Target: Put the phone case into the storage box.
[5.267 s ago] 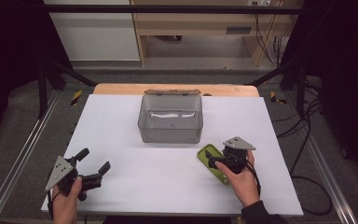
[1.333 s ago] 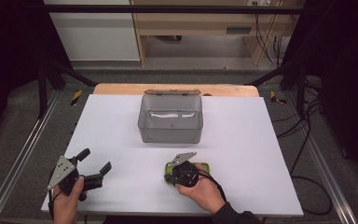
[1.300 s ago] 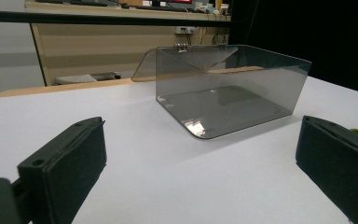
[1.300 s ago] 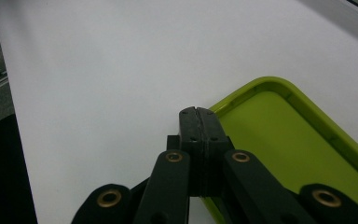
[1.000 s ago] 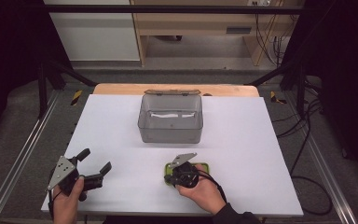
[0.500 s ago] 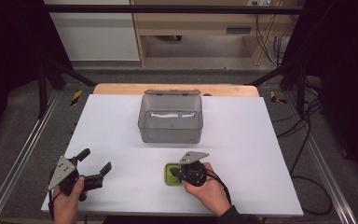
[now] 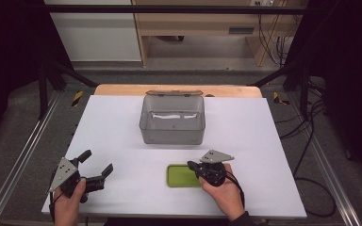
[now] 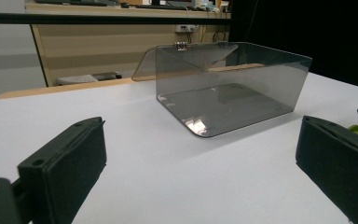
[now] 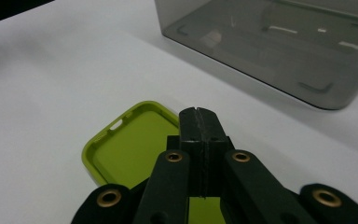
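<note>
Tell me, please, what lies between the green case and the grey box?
Nothing: in the high view, bare white table separates the green case from the grey box.

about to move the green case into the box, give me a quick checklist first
1. Right gripper jaws shut: ok, though whether they pinch the green case cannot tell.
2. Case flat on the table: ok.
3. Box open, lid tipped back: ok.
4. Box inside free: cannot tell, something pale shows at its far wall.
5. Left gripper open and away from the path: ok.
</note>
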A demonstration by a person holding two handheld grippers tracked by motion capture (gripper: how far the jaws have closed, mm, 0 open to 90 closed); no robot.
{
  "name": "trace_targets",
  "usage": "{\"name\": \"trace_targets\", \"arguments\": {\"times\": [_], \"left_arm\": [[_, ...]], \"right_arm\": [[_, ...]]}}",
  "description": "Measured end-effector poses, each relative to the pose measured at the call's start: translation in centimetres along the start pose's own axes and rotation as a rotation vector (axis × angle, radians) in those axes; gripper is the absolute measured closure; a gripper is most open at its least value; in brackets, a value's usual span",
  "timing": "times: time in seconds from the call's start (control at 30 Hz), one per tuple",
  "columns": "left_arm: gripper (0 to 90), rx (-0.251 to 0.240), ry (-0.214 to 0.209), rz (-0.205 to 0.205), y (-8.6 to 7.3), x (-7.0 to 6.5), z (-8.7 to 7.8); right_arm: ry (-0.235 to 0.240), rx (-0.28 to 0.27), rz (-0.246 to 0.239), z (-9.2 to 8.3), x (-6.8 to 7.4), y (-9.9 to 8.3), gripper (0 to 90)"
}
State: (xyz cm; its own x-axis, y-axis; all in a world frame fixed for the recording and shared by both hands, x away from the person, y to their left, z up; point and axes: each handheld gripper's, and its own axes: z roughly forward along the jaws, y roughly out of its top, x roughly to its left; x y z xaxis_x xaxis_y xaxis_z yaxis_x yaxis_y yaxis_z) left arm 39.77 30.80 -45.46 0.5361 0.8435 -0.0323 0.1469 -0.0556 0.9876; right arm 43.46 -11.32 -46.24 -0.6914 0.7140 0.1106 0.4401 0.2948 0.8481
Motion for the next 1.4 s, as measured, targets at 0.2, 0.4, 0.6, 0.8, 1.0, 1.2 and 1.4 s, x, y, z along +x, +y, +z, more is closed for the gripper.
{"name": "trace_targets", "arguments": {"times": [0.2, 0.4, 0.6, 0.8, 1.0, 1.2, 1.4], "left_arm": [[1.3, 0.004, 0.002, 0.002, 0.0, 0.0, 0.0], [1.3, 0.004, 0.001, 0.003, 0.0, 0.0, 0.0], [1.3, 0.004, 0.000, 0.003, 0.0, -0.1, 0.0], [1.3, 0.003, 0.000, 0.002, 0.0, 0.0, 0.0], [1.3, 0.004, -0.001, 0.003, 0.0, -0.1, 0.0], [1.3, 0.004, -0.001, 0.003, 0.0, 0.0, 0.0], [1.3, 0.006, -0.005, -0.001, 0.0, -0.1, 0.1]], "right_arm": [[-0.031, -0.029, 0.030, -1.1, -1.1, -0.7, 90.0], [-0.054, -0.050, 0.056, -1.9, -1.8, -1.1, 90.0], [-0.077, -0.064, 0.065, -2.7, -2.2, -1.4, 90.0], [-0.100, -0.078, 0.068, -3.2, -2.6, -1.6, 90.0], [-0.115, -0.076, 0.072, -3.6, -2.8, -2.1, 90.0], [-0.122, -0.073, 0.076, -3.9, -3.0, -2.6, 90.0], [-0.124, -0.072, 0.080, -4.1, -3.0, -2.9, 90.0]]}}
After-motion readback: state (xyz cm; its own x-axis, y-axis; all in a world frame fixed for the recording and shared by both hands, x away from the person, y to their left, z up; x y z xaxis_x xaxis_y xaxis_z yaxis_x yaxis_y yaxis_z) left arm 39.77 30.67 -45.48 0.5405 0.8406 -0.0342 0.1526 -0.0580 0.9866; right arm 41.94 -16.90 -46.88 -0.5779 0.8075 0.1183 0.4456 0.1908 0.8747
